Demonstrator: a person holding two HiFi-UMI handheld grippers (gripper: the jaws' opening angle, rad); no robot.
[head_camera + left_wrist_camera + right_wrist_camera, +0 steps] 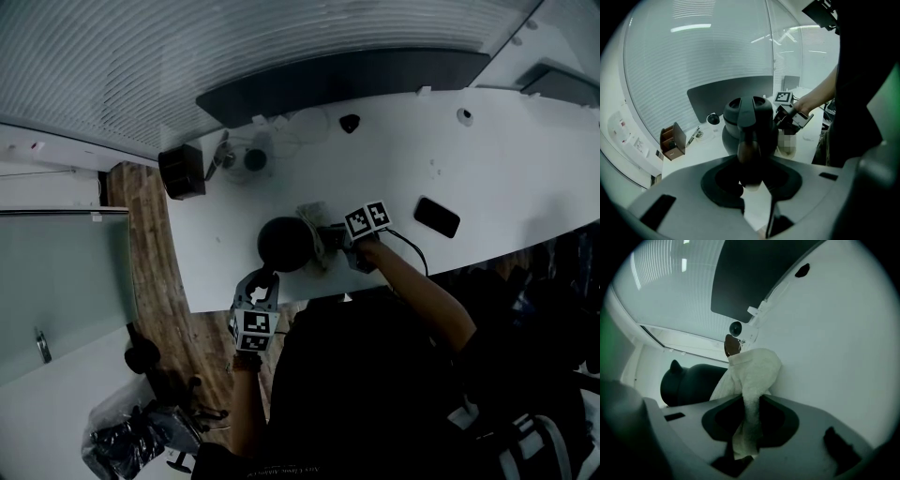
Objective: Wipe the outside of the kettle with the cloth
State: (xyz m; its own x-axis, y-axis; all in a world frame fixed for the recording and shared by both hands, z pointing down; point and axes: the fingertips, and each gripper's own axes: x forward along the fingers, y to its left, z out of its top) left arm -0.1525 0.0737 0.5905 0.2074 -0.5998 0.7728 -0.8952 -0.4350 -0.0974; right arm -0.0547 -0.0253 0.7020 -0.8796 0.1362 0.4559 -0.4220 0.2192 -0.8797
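White bench (487,159). Left tongs (262,279) clamp the handle (751,133) of the kettle (284,242), which is probably rigid, smooth and heavy. Right tongs (333,241) pinch the cloth (752,376), soft and light.

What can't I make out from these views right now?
- Whether cloth touches kettle: right gripper view, the cloth's folds cover that spot; head view, the right gripper hides it.
- Kettle's base: left gripper view, the left gripper blocks it.
- Rear desk items: head view, too small.
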